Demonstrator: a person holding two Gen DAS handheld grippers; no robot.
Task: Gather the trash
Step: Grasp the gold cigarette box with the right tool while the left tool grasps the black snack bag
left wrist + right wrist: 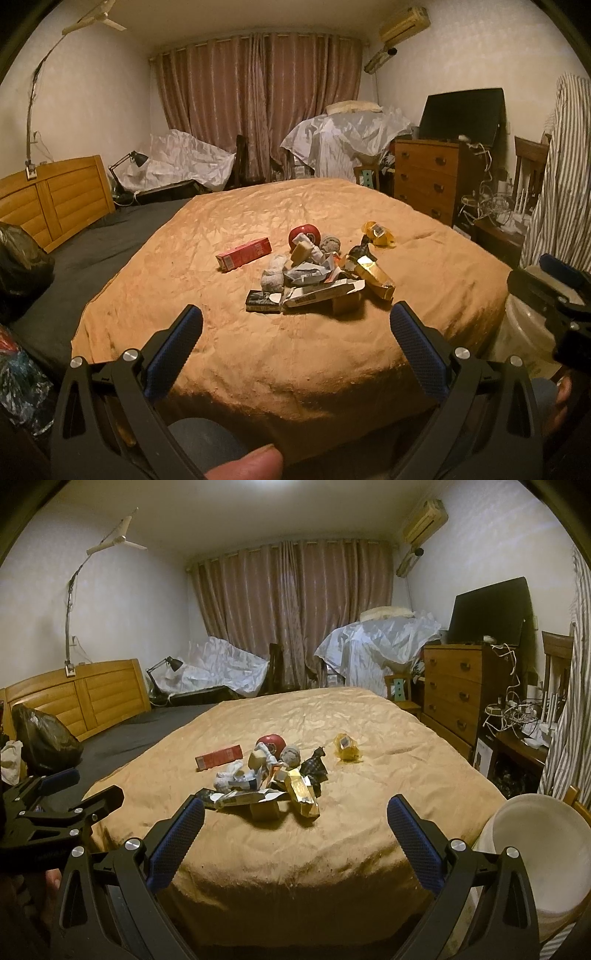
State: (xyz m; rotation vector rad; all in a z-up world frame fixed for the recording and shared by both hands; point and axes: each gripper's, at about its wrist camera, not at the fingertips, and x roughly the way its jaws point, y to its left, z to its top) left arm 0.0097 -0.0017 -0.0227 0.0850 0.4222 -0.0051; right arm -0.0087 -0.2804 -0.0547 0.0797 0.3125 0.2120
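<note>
BEDROOM, pre-pickup: a heap of trash [314, 277] sits mid-blanket on the bed [258, 350], w/ a red carton [243, 254] just left of it and a yellow wrapper [378, 233] lying apart to the right. Both tools hang back at the near edge, nothing in hand: left gripper [295, 332] has its jaws spread wide and empty; right gripper [295, 819] likewise released, jaws wide. A white bucket [546, 849] stands by the bed's right corner, probably the bin; a black bag [44, 734] rests near the headboard.

Handling, by the look of it: mostly light stuff — flattened cardboard boxes, crumpled paper, foil. The gold box [304, 797] and the red carton look stiff enough to pinch across their narrow sides. Wadded tissue [273, 277] is soft, will squash, so a grab through the middle should do. The plastic wrapper is likely slippery & thin; pinch a raised fold. A red round item [304, 234] at the back may roll. Soft blanket gives under pressure, so pads could snag fabric.
</note>
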